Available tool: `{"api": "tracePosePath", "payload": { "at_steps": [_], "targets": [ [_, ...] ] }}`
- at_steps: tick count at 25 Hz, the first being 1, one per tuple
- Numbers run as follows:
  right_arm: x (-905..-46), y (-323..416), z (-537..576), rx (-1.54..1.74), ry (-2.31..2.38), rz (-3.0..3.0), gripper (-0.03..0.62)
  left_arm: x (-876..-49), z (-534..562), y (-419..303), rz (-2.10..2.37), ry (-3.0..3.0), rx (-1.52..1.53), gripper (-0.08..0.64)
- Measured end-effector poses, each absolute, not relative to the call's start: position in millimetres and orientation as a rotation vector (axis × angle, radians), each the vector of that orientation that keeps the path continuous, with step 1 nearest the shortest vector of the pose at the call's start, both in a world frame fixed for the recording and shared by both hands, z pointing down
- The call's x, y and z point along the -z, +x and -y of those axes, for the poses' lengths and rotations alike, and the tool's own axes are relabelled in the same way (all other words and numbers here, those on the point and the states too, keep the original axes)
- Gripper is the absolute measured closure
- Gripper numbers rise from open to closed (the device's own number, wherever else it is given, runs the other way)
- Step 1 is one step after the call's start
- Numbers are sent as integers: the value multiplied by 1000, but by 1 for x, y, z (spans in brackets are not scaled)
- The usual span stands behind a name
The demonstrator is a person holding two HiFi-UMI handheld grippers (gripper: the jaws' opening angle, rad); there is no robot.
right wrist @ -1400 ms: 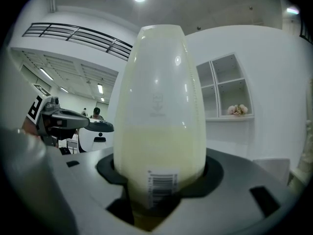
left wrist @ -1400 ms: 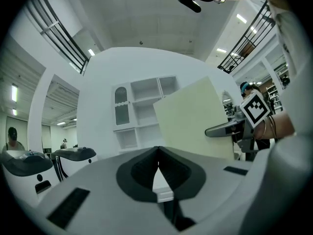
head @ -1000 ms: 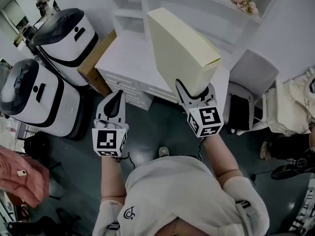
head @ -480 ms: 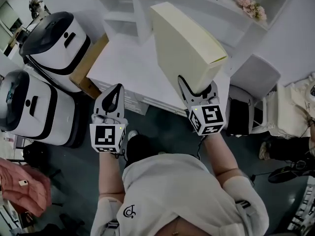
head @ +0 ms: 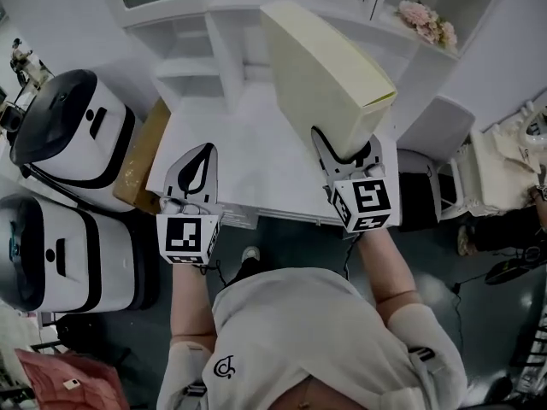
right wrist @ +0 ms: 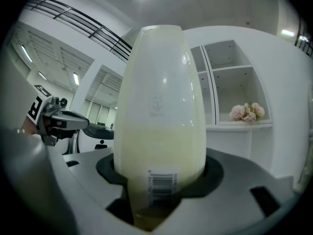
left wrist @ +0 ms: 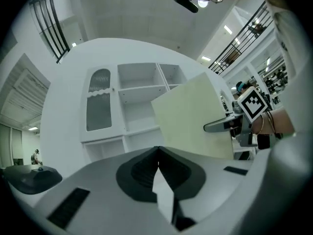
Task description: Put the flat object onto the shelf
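Note:
The flat object is a pale yellow flat box [head: 325, 79], held on edge and rising away from me over the white desk [head: 248, 152]. My right gripper [head: 344, 143] is shut on its near end; in the right gripper view the box [right wrist: 161, 106] fills the space between the jaws, barcode label near the bottom. The left gripper [head: 203, 149] hovers over the desk's near left part, shut with nothing in it, its tips meeting [left wrist: 157, 153]. The white shelf unit [head: 248, 24] with open compartments stands behind the desk. From the left gripper view the box [left wrist: 190, 121] shows in front of the shelf [left wrist: 139, 102].
Pink flowers [head: 425, 11] sit on a shelf at the upper right. Two white rounded machines [head: 73, 118] [head: 43, 237] stand on the floor at left, beside a brown carton [head: 145, 152]. A grey chair [head: 440, 122] is right of the desk.
Both grippers and the box have advanced toward the shelf unit; the desk now lies under them and the shelf appears closer. The grips are unchanged.

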State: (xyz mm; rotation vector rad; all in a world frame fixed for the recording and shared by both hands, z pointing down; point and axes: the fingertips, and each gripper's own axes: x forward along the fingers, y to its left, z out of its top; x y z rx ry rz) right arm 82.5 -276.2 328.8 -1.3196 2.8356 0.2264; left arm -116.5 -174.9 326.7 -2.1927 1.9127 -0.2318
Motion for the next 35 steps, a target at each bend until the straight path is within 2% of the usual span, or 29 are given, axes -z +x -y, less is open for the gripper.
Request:
{"api": "tracePosePath", "payload": {
  "at_steps": [7, 12, 23, 35],
  "targets": [
    [-291, 53, 304, -396, -1578, -2710, 321, -299, 231, -156, -1690, -2275, 176, 549],
    [-255, 40, 310, -640, -1796, -2620, 316, -296, 252, -177, -1571, -2329, 147, 549],
    [-195, 14, 315, -1455, -2286, -2353, 313, -318, 269, -198, -1452, -2449, 93, 549],
    [-177, -44, 381, -2314, -2328, -2181, 310, -330, 265, -239, -1527, -2409, 119, 549]
  ]
}}
